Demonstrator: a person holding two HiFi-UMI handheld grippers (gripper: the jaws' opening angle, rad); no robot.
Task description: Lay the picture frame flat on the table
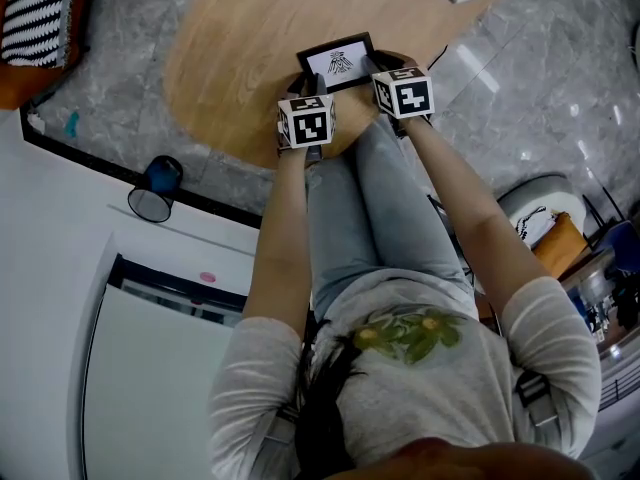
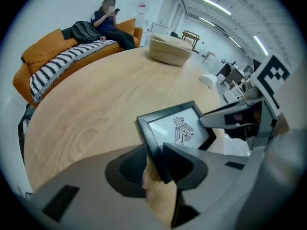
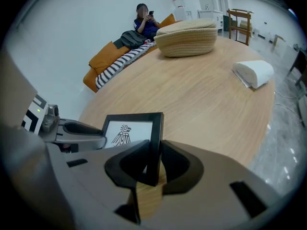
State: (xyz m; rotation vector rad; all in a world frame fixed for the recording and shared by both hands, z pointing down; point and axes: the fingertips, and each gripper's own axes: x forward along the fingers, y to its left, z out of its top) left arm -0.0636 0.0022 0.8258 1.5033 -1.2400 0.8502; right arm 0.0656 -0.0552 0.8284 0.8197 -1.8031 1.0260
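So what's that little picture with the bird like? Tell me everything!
The picture frame is small and rectangular, with a plain black border around a white sheet that has a black bird drawing. It faces upward near the edge of the wooden table. The right hand-held gripper pinches its right side. The left hand-held gripper straddles its left side, with one pad apart.

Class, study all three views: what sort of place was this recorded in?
Probably a lounge corner of an open-plan office: an orange sofa with a person seated on it, a large wooden table, and what look like desks under long ceiling strip lights beyond.
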